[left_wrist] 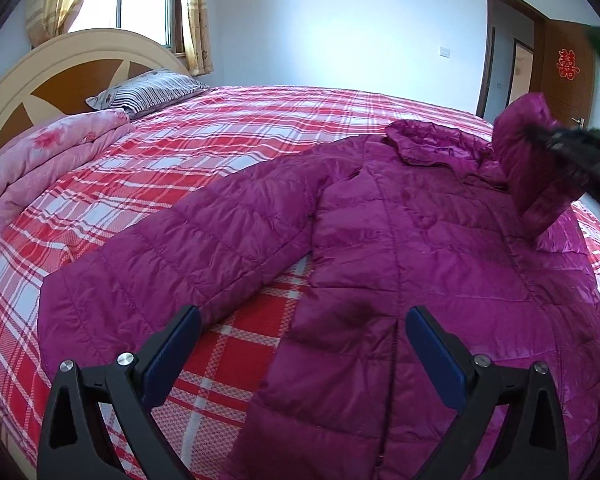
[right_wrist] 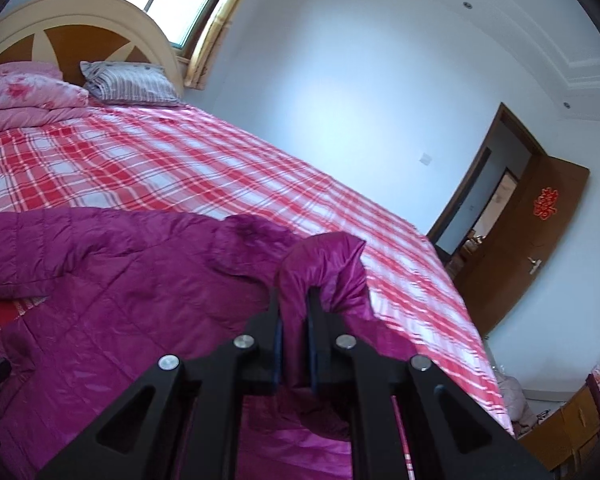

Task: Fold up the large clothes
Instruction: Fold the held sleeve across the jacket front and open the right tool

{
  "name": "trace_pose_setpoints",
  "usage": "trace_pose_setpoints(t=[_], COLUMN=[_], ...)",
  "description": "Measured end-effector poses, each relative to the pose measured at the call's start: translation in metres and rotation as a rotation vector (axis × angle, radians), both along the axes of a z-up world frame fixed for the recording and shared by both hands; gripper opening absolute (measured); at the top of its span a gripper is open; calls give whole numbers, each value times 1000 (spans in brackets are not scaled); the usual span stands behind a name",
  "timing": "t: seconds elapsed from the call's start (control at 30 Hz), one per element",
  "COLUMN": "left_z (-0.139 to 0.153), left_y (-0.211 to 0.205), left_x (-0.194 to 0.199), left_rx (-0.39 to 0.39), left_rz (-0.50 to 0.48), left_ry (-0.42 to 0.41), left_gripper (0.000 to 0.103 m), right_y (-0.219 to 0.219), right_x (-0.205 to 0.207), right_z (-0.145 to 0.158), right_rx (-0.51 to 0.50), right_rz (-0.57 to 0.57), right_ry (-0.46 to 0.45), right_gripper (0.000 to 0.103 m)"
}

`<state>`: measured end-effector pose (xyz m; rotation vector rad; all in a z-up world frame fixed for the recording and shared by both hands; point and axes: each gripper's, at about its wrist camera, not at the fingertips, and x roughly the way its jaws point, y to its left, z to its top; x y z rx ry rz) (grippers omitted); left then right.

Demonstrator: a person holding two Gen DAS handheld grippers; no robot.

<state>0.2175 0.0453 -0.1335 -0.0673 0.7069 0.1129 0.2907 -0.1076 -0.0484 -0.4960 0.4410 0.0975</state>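
Gripping the right sleeve (right_wrist: 324,268) of the magenta quilted jacket (left_wrist: 400,232): right tool (right_wrist: 296,312) clamped narrow on a fold of the cuff, fabric bunched between the blue pads (right_wrist: 278,336). Sleeve lifted clear of the bed, hanging over the jacket's right shoulder near the hood (left_wrist: 428,140). Seen from the left wrist, right tool (left_wrist: 556,142) blurred at the frame's right edge. Left tool (left_wrist: 302,344) spread wide, holding nothing, hovering above the jacket's hem and the gap by the left sleeve (left_wrist: 172,248). Jacket front up, laid flat on the red plaid bedsheet (left_wrist: 228,128), left sleeve stretched out toward the folded pink quilt (left_wrist: 44,160). Striped pillow (left_wrist: 148,90) against the headboard (left_wrist: 40,76). Brown door (right_wrist: 540,240) open at the far right.
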Motion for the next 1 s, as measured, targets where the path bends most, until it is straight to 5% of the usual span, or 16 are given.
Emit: trace_pose_setpoints(t=[0.27,0.47,0.5,0.6,0.73,0.87,1.0], left_z=[-1,25,31,53,76,87,85], left_y=[-1,0,0,1,-17,-63,-113], left_x=[6,4,3,4,21,50,81], left_rx=[30,68,74,87,122,168,174], left_rz=[4,24,31,45,4,-72,-140], left_ry=[13,-49,-67,-123,-167,-210,-202], left_gripper=[102,102,102,102,102,102,102], right_y=[33,49,50,40,2,-73,-148], right_x=[24,34,34,28,6,-4,17], right_z=[-53,-74,-74,-58,-12,26,27], right_rx=[59,126,135,274,423,454,462], right_rz=[70,136,144,221,249,95,-156], right_ry=[124,231,240,276,212,82,40], right_gripper=[15,22,24,56,57,56,51])
